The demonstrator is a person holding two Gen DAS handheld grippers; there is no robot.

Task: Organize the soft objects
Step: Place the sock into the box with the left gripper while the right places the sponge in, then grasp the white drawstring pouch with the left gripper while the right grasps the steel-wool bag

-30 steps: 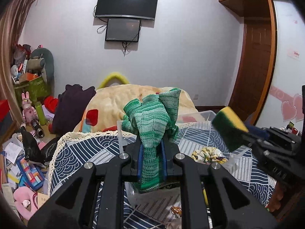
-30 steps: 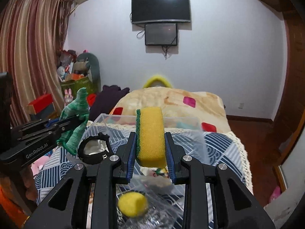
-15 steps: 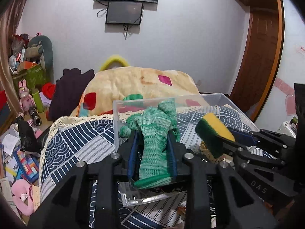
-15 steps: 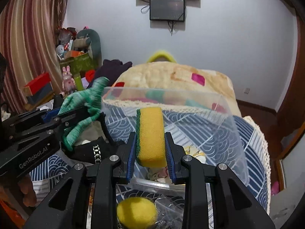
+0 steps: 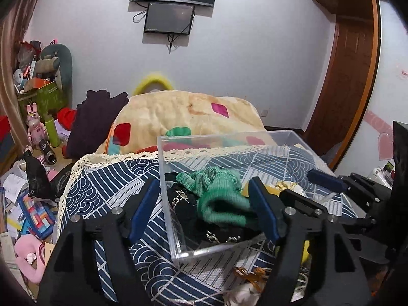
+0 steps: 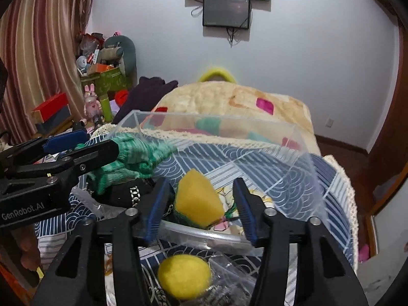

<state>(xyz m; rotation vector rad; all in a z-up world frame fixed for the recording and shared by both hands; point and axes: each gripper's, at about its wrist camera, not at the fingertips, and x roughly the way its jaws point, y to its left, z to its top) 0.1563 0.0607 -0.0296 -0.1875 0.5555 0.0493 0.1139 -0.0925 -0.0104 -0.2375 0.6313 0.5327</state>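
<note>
A clear plastic box (image 5: 163, 178) sits on the blue patterned bedspread (image 5: 114, 178). My left gripper (image 5: 204, 209) is open over the box; the green knit cloth (image 5: 219, 199) lies loose between its jaws on a black item with a chain (image 5: 183, 204). My right gripper (image 6: 199, 209) is open; the yellow sponge with a green backing (image 6: 197, 201) sits tilted between its jaws in the same box (image 6: 301, 168). The green cloth also shows in the right wrist view (image 6: 137, 155), beside my left gripper (image 6: 79, 150).
A yellow fuzzy ball (image 6: 185, 276) lies in a clear bag below my right gripper. A cream blanket (image 5: 183, 114) is piled behind the box. Toys and clutter (image 5: 33, 137) crowd the floor at left. A wooden door (image 5: 349, 76) stands at right.
Both grippers dropped toward the box and opened. The green cloth fell from the left jaws into the box, and the sponge was let go by the right jaws and tilted.
</note>
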